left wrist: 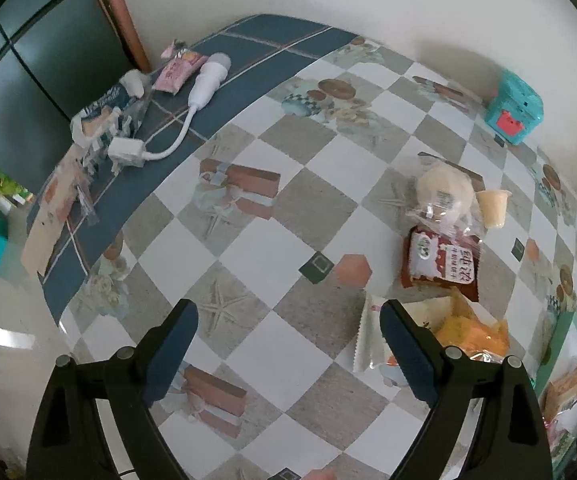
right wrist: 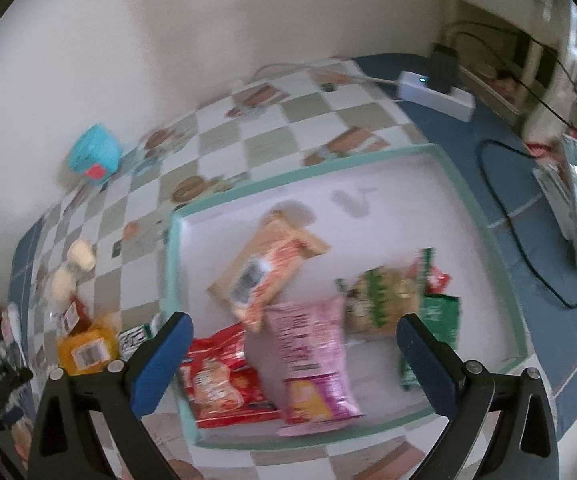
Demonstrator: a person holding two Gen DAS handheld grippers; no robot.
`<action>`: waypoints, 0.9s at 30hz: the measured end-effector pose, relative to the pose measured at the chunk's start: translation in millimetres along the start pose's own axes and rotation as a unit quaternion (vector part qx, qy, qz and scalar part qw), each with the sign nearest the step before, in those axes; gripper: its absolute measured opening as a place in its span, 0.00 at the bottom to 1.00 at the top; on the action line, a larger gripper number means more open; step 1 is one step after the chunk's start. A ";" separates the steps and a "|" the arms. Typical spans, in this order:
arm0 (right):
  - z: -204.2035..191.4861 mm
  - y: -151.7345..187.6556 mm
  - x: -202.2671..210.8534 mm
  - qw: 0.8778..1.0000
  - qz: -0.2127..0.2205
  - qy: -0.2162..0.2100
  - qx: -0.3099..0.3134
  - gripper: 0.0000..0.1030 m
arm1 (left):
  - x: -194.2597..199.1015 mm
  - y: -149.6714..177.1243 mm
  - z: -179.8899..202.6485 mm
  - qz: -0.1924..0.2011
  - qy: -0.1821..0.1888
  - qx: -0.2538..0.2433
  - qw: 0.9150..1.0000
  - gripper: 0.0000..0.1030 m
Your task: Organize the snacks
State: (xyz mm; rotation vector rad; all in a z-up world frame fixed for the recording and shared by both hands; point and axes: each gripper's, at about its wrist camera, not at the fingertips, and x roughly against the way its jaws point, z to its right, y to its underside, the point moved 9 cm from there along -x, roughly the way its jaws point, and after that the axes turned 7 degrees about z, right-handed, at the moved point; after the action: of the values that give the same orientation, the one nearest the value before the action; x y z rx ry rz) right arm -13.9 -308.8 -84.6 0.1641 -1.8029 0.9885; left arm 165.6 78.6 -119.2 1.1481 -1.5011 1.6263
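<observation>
My left gripper (left wrist: 288,344) hangs open over the checkered tablecloth with nothing between its fingers. To its right lie loose snacks: a wrapped round bun (left wrist: 444,192), a small jelly cup (left wrist: 493,207), a red-brown packet (left wrist: 440,260) and an orange-yellow bag (left wrist: 472,332) beside the right finger. My right gripper (right wrist: 294,344) stands wide open above a white tray with a teal rim (right wrist: 484,224). In the tray lie a pink bag (right wrist: 308,356), a red bag (right wrist: 216,384), an orange packet (right wrist: 268,276), a green-and-tan packet (right wrist: 380,300) and a green bag (right wrist: 436,320). The pink bag lies below the fingers, untouched.
A teal box (left wrist: 514,108) stands by the wall. A white charger with its cable (left wrist: 204,84), a pink sachet (left wrist: 176,70) and a crumpled wrapper (left wrist: 104,112) lie at the table's far left edge. A white power strip (right wrist: 436,94) and a black cable (right wrist: 528,248) lie right of the tray.
</observation>
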 end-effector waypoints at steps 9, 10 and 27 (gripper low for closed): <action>-72.8 16.8 -7.2 0.996 -0.006 -0.032 0.080 1.00 | -24.1 -1.9 -24.2 -0.026 -0.003 0.035 0.999 0.90; -81.4 19.2 -8.5 0.995 -0.008 -0.036 0.089 1.00 | -28.2 -1.0 -25.6 -0.031 -0.005 0.039 0.999 0.90; -138.7 53.7 -49.6 0.985 -0.062 -0.029 0.156 0.96 | -53.6 14.3 9.5 -0.071 0.016 -0.004 0.997 0.90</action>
State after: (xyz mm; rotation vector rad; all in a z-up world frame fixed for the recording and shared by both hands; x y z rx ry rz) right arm 80.0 -194.3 -136.3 0.4992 -1.6585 1.1818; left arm 176.8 72.8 -174.1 1.1900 -1.3720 1.5347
